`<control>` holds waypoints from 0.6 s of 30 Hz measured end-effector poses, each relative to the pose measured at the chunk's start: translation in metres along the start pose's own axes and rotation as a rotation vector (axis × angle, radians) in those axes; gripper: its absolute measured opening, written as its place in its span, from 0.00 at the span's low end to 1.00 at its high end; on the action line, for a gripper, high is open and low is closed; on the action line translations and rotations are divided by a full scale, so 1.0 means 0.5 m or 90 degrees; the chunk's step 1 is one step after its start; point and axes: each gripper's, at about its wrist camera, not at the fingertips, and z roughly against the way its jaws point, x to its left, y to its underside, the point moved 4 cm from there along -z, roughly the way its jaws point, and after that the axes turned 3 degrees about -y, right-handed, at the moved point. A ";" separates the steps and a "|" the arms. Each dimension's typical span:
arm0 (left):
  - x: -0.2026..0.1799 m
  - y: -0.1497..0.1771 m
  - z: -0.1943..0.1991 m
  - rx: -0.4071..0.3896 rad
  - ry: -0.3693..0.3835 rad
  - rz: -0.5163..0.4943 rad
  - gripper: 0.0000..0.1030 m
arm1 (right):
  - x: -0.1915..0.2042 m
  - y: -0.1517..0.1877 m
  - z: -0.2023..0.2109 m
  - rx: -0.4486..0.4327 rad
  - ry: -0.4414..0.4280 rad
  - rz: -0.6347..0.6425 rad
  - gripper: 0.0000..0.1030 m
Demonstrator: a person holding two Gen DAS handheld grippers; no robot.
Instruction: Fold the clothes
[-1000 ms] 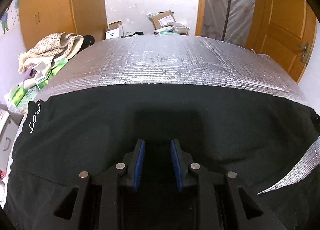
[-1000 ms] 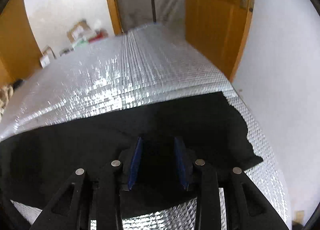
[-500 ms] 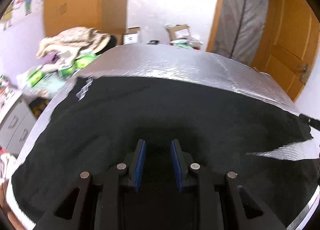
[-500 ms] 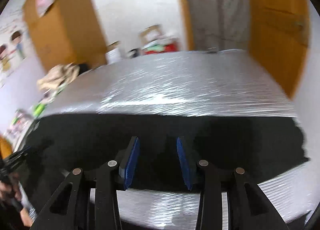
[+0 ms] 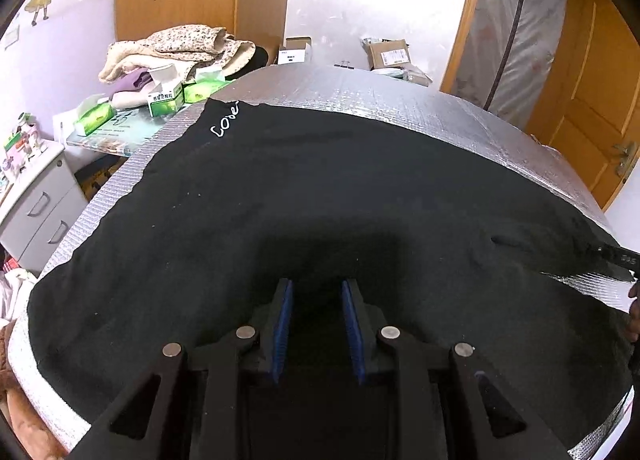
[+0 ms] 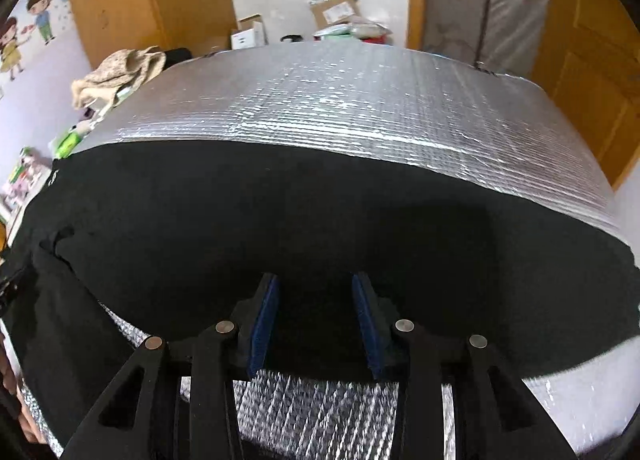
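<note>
A black garment [image 5: 320,188] is spread crosswise over the foil-covered table [image 6: 360,108] — directly beneath both grippers, left gripper [image 5: 318,324] and right gripper [image 6: 316,320], each held apart, nothing clamped.

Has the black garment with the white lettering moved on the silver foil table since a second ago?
Yes. In the left wrist view the black garment now reaches farther up the silver foil table, towards the cardboard boxes.

light: bright, even | glare: foil sheet [image 6: 360,108] | edges: fisheye-warped, vignetted
</note>
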 end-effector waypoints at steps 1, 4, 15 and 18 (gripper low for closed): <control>0.001 0.000 0.001 -0.001 0.000 0.001 0.26 | 0.010 0.000 0.012 -0.008 -0.013 0.002 0.38; 0.004 -0.001 0.003 -0.003 0.000 0.006 0.26 | 0.070 0.002 0.036 -0.028 -0.059 0.032 0.38; 0.039 -0.015 0.035 -0.034 0.000 0.030 0.26 | 0.155 -0.009 -0.037 0.018 -0.089 0.075 0.38; 0.067 -0.039 0.037 -0.044 -0.024 0.042 0.26 | 0.159 -0.016 -0.031 0.016 -0.094 0.067 0.38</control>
